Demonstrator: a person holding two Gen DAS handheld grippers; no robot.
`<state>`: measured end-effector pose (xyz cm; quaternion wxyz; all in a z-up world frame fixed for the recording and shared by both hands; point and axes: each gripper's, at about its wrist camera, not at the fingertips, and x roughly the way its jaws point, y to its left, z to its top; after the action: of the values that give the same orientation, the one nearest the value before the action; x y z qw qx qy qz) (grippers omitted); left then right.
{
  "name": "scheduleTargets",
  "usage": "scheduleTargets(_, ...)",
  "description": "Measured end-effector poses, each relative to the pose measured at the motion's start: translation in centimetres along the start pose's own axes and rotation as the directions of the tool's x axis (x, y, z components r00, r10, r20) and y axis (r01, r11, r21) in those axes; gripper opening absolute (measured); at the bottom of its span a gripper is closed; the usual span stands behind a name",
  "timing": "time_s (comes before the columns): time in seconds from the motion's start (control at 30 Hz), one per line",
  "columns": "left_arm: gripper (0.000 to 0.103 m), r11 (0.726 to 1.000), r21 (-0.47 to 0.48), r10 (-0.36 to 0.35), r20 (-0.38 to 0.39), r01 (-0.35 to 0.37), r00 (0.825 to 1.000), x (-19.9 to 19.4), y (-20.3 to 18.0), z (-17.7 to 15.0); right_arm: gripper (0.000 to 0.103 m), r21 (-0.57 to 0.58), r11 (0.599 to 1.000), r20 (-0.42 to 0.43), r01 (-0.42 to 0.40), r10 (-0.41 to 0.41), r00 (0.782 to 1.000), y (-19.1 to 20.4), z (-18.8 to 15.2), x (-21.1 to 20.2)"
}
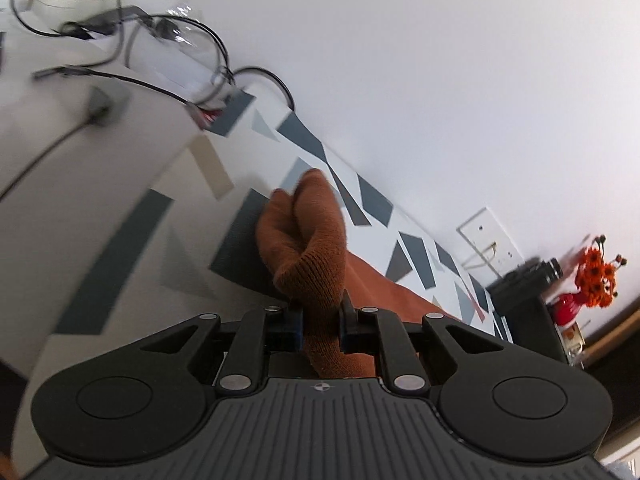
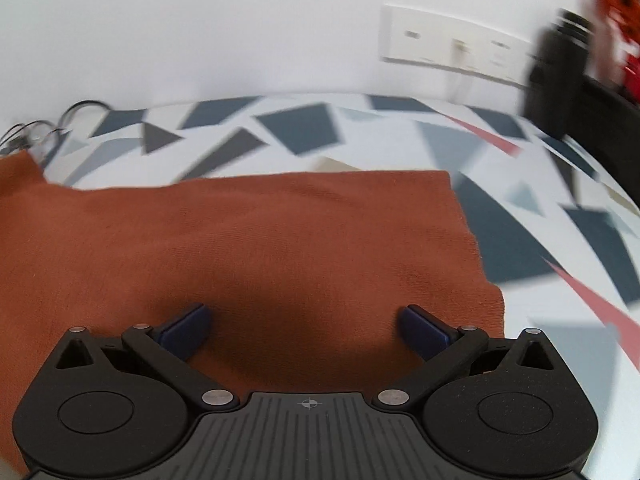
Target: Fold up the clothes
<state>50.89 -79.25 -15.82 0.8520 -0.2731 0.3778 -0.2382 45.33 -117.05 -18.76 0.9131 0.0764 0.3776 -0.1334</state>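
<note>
While left gripper (image 1: pixel 320 330) jaws pinch rust sweater (image 2: pixel 248 240) bunch upward, right gripper (image 2: pixel 306 330) jaws spread.

We see our left gripper (image 1: pixel 320 330) with jaws clamped tight (fabric pinched between the blue pads), camera view tilted. Our right gripper (image 2: pixel 306 330) has jaws spread wide, nothing between them, hovering low.

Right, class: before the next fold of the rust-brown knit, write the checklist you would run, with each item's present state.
1. Left gripper clamped on the knit garment: ok.
2. Right gripper open over the garment: ok.
3. Garment lying flat on the patterned cloth: ok at the right, bunched at the left grip.
4. Cables clear of the garment: cannot tell.
5. Far edge straight: ok.
</note>
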Motion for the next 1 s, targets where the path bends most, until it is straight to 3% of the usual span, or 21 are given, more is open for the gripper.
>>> scheduleTargets(0.2, 0.015, 0.998, -0.031, 0.053, 0.055, -0.052, 0.997, -1.1, -0.4, -1.3, 0.102, -0.114, 0.991, 0.061, -0.064, 0.071, 0.996, 2.2, 3.1, 3.7)
scheduleTargets(0.33, 0.015, 0.993, -0.081, 0.089, 0.049, -0.085, 0.995, -1.1, 0.1, -2.1, 0.102, -0.136, 0.985, 0.005, -0.105, 0.107, 0.994, 2.2, 4.8, 4.5)
scheduleTargets(0.43, 0.015, 0.994, -0.07, 0.09, 0.056, -0.086, 0.994, -1.1, -0.2, -2.1, 0.101, -0.062, 0.994, -0.064, -0.091, 0.087, 0.994, 1.5, 5.6, 2.9)
scheduleTargets(0.6, 0.015, 0.995, -0.069, 0.081, 0.074, -0.076, 0.994, -1.3, -0.7, -2.1, 0.102, 0.008, 0.989, -0.078, -0.147, 0.147, 0.986, 0.8, 3.6, -2.0)
scheduleTargets(0.73, 0.015, 0.997, -0.05, 0.06, 0.082, -0.056, 0.995, -1.6, -1.3, -2.3, 0.102, -0.037, 0.995, -0.112, -0.092, 0.087, 0.99, 2.0, 0.6, -1.8)
scheduleTargets(0.83, 0.015, 0.999, -0.026, 0.031, 0.091, -0.029, 0.995, -2.0, -2.2, -1.9, 0.102, -0.063, 0.996, -0.075, -0.07, 0.065, 0.995, 2.6, -0.5, -1.9)
scheduleTargets(1.0, 0.015, 0.986, 0.157, -0.067, 0.087, 0.053, 0.994, -1.5, -6.8, -0.3, 0.102, -0.078, 0.994, -0.036, -0.074, 0.071, 0.997, 2.7, -1.1, -2.2)
